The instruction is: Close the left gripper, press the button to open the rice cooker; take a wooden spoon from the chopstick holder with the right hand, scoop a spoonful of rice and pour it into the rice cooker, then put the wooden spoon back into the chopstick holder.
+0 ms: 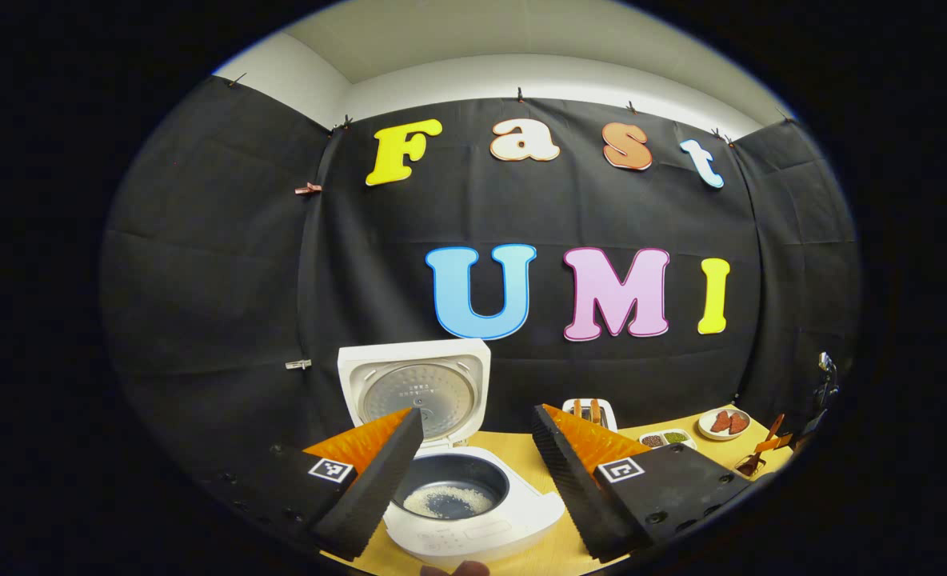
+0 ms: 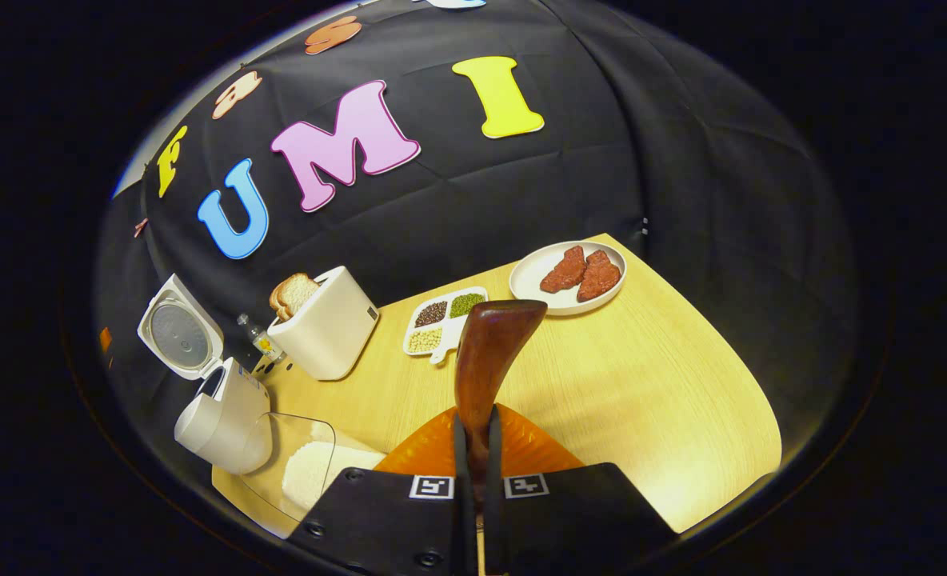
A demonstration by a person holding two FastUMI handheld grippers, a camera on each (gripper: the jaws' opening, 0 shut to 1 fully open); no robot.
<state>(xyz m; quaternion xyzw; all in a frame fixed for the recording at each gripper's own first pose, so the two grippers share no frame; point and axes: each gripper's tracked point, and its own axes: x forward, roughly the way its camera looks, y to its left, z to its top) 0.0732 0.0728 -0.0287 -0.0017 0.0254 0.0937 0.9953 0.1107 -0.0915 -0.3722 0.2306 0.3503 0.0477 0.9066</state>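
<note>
Clamping the stiff, light, smooth dark-brown wooden spoon (image 2: 489, 352) low on its handle, the right gripper (image 2: 473, 448) has its jaws shut tight over the pale tabletop (image 2: 641, 376), while the left gripper (image 1: 473, 472) hangs wide open, empty, above the lid-up white rice cooker (image 1: 473, 496).

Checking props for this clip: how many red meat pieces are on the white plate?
2: meat pieces side by side, one on the left and one on the right of the white plate. None looks hidden.
</note>
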